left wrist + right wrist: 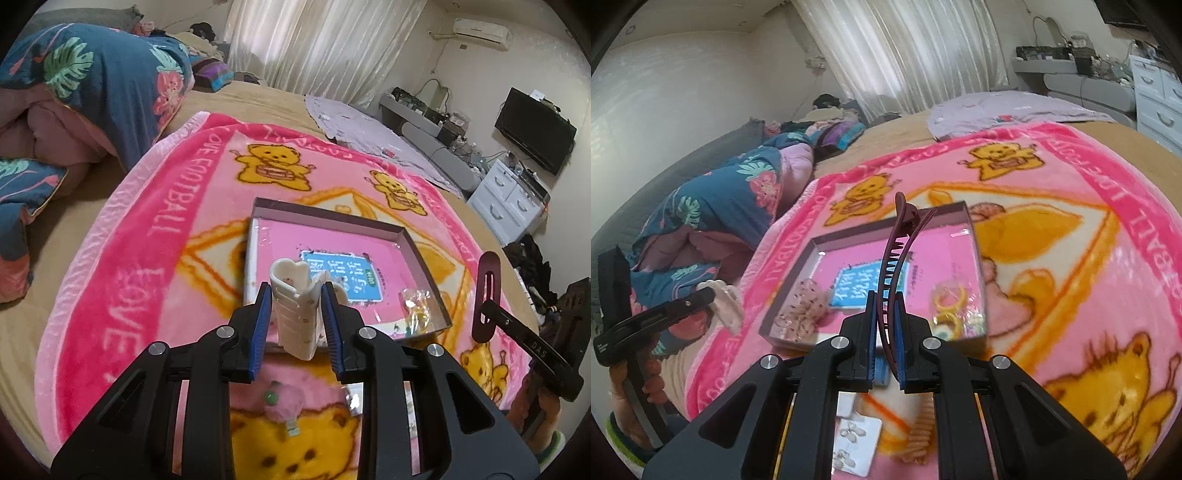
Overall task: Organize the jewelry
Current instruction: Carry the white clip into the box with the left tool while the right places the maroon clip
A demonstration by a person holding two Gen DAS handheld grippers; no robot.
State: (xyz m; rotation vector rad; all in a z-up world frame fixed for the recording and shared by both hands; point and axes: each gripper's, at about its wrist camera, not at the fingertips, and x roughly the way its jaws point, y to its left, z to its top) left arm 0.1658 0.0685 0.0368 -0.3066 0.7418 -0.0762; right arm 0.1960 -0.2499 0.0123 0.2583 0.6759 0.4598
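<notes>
My left gripper (295, 291) is shut on a white claw hair clip (295, 314), held above the near edge of a shallow open box (421, 251) with a pink floor and a blue label. My right gripper (886, 299) is shut on a long dark red hair clip (895, 251), held above the same box (820, 242). The red clip also shows at the right of the left wrist view (487, 295), and the white clip at the left of the right wrist view (726, 302). In the box lie a speckled pink clip (803, 306) and a bag of yellow rings (951, 306).
The box rests on a pink bear-print blanket (147, 258) spread on a bed. Small jewelry cards (855, 443) and a comb clip (919, 432) lie on the blanket below my right gripper. A folded quilt (92, 92) is at the bed's far left; white drawers (509, 199) stand beyond the bed.
</notes>
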